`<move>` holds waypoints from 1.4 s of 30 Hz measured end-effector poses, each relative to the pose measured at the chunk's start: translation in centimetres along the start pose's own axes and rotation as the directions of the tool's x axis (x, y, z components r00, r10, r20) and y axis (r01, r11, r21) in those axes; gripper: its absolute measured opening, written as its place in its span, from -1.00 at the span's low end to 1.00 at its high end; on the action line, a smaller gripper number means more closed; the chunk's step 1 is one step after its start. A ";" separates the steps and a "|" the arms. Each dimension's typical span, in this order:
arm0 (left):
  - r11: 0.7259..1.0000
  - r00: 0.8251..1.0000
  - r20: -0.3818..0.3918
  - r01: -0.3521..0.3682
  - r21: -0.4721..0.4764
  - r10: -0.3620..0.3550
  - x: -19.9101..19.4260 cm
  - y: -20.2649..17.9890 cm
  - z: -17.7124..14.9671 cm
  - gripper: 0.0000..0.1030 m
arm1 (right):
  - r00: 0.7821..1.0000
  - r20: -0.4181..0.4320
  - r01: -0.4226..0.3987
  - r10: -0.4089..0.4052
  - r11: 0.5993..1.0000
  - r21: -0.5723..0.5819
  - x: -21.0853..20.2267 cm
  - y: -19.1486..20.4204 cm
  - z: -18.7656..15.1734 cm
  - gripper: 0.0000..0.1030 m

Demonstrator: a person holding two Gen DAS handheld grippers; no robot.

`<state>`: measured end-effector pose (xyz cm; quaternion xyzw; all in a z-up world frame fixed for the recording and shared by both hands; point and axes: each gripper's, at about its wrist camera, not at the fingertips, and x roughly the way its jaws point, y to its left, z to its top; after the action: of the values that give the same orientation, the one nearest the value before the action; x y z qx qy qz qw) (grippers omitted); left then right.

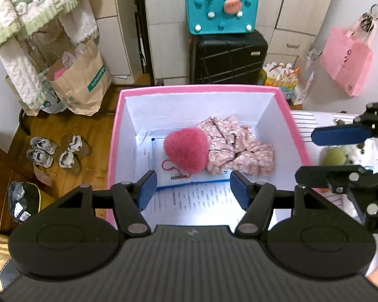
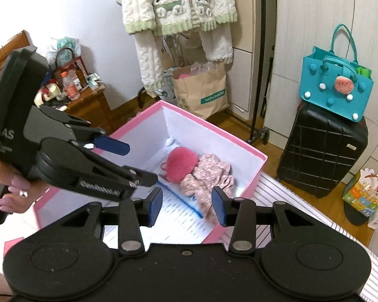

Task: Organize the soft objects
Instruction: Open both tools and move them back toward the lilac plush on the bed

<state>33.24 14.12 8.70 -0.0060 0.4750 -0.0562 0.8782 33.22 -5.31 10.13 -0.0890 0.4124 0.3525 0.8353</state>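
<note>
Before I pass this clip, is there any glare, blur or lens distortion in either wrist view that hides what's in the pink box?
Left wrist view: the printed papers at the box's near end are blown out by glare, while the pink plush ball and floral cloth stay sharp. Right wrist view: black fisheye corners, bent wardrobe lines, and the same papers washed out; the pink box reads clearly.

Left wrist: looks down from close above into the pink box point(image 1: 284, 115).
Right wrist: looks from the box's right.
Shared: box interior.
</note>
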 end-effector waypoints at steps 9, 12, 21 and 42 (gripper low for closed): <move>0.997 0.995 0.072 0.070 0.022 -0.071 -7.2 -0.2 -2.5 0.32 | 0.999 0.047 -0.021 0.020 0.999 0.027 -6.3 1.2 -3.2 -0.06; 0.996 0.990 0.106 0.090 0.029 -0.093 -9.3 -0.5 -3.4 0.36 | 0.998 0.068 -0.007 0.006 1.000 0.009 -8.5 1.9 -4.6 -0.03; 0.984 0.974 0.163 0.145 0.101 -0.160 -13.1 -3.3 -6.3 0.41 | 0.989 0.148 0.028 -0.023 0.999 -0.030 -14.1 3.4 -9.7 0.08; 0.923 0.923 0.261 0.188 0.337 -0.283 -15.6 -11.0 -14.3 0.68 | 0.972 0.196 0.101 -0.132 0.982 0.162 -17.8 1.6 -26.1 0.23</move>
<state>11.84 5.42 14.52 0.0636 0.3150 -0.2337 0.9177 8.47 -24.78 6.90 -0.0127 0.3434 0.2779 0.8970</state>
